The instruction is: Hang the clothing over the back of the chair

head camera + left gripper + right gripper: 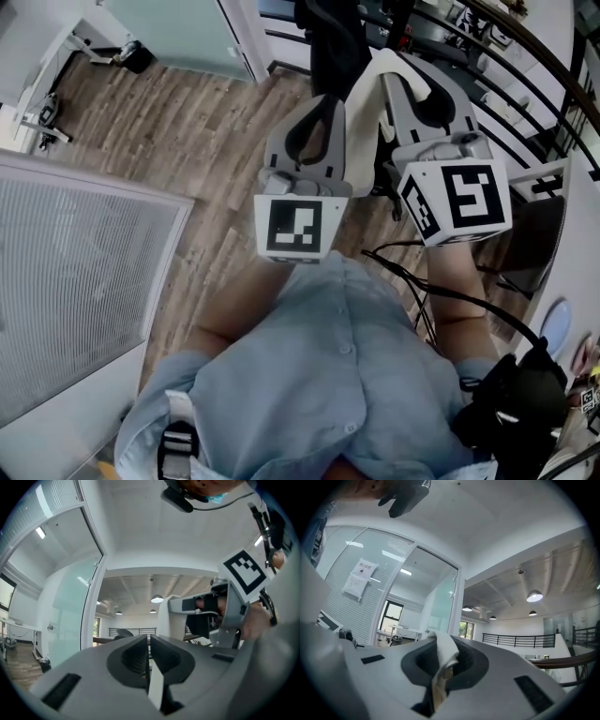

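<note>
A cream-white garment (367,89) hangs stretched between my two grippers, held up in front of me. In the head view my left gripper (323,101) is shut on its left edge; the left gripper view shows a thin white strip of cloth (155,688) pinched between the closed jaws. My right gripper (405,77) is shut on the other side, with a bunched fold of the garment (443,660) squeezed in its jaws. Past the cloth stands the dark chair back (333,42). The left gripper view also catches the right gripper (220,616) with the garment (165,616) hanging from it.
A white slatted panel (75,272) stands at the left over the wood floor (187,122). A glass partition (70,606) rises on the left. Black railings (525,89) run at the right. Cables and a black bag (516,398) lie at the lower right.
</note>
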`<state>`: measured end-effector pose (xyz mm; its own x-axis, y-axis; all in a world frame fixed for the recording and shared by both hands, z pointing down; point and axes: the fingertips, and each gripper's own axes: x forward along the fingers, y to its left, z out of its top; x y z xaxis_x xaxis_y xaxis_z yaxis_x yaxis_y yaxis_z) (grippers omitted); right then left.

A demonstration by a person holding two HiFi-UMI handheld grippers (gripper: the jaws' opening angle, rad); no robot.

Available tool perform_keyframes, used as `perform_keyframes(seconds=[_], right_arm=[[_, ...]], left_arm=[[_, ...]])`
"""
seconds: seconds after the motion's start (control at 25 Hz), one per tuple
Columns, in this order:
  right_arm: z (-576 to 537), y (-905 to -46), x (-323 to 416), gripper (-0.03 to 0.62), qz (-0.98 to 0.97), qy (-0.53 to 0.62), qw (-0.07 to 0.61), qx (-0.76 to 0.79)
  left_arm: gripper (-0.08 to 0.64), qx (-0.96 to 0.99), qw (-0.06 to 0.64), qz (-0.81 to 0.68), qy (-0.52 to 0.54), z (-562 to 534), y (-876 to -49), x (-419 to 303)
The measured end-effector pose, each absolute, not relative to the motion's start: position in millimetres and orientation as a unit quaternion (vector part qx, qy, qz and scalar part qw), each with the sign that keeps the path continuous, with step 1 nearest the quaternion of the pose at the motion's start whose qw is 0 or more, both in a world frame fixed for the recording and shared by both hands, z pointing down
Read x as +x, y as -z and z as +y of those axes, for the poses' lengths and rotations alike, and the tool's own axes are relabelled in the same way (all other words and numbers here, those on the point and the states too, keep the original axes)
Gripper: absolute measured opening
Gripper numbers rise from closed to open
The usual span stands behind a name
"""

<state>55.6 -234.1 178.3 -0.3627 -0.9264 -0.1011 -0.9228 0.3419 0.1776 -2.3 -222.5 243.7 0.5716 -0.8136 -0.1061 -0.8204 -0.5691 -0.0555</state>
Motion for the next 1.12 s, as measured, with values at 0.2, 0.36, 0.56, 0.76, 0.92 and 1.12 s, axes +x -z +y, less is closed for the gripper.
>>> perform_keyframes(seconds=[0.2, 0.36, 0.56, 0.76, 0.92, 1.12], right_arm=[[-252, -163, 50, 0.021, -0.812, 0.117, 0.006, 0.572], [-269, -159, 47, 0.021, -0.803, 0.133, 0.008, 0.581], [-285, -133, 44, 0.02, -0.789, 0.147, 0.01, 0.596], [-298, -110, 49, 0.021, -0.777, 0.161, 0.013, 0.609], [-299, -99, 52, 0.021, -0.773, 0.164, 0.011, 0.612], [-287, -90, 57, 0.02, -0.779, 0.17, -0.003, 0.604]], left_arm=[[0.025, -0.893, 0.053, 0.446, -0.036, -237, -242, -7], [0.026, -0.903, 0.057, 0.424, -0.044, -250, -248, -8], [0.026, -0.923, 0.051, 0.376, -0.058, -254, -238, -6], [0.087, -0.937, 0.012, 0.345, -0.062, -262, -247, -3], [0.22, -0.951, 0.006, 0.305, -0.048, -261, -260, 12], [0.253, -0.956, 0.014, 0.294, -0.009, -261, -289, 28]])
